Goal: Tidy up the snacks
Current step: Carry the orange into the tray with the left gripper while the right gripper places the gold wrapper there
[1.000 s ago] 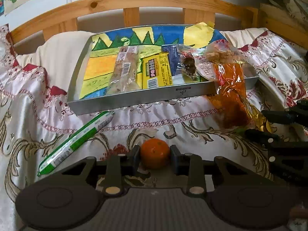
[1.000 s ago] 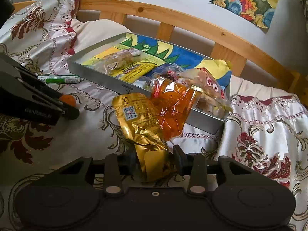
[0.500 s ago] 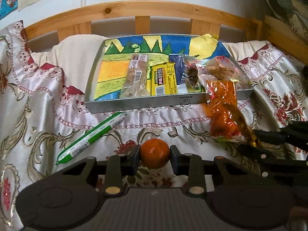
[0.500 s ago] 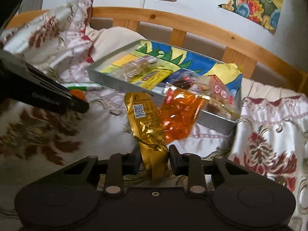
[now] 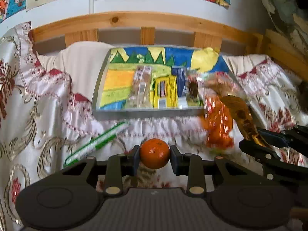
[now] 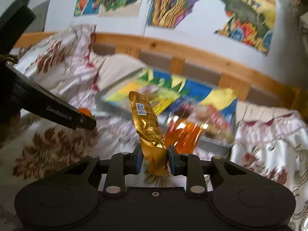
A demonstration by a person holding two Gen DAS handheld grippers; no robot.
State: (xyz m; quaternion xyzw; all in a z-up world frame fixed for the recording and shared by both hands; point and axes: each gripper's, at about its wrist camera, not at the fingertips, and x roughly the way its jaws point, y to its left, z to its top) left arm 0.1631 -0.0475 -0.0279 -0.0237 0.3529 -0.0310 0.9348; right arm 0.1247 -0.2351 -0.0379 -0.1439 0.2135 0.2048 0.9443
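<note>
A mandarin [image 5: 155, 153] sits squeezed between the pads of my left gripper [image 5: 155, 159], held above the floral bedspread [image 5: 44, 115]. My right gripper [image 6: 155, 160] has a crinkled gold packet [image 6: 149, 129] between its pads, which press its lower end while the jaws are closing; the packet stands upright. In the left wrist view the right gripper [image 5: 252, 139] holds that gold packet [image 5: 238, 115] at the right. Ahead lies a grey tray [image 5: 146, 114] with a colourful painted lining and several wrapped snacks. An orange bag [image 5: 218, 129] hangs over its right front corner.
A green and white stick pack [image 5: 96, 144] lies on the bedspread left of the mandarin. A wooden bed rail [image 5: 146, 22] runs behind the tray, with drawings on the wall above. A cream pillow [image 5: 80, 61] sits under the tray's left end.
Both grippers have risen. The mandarin and the gold packet have come up off the bedspread, and the packet has swung from lying flat to standing upright.
</note>
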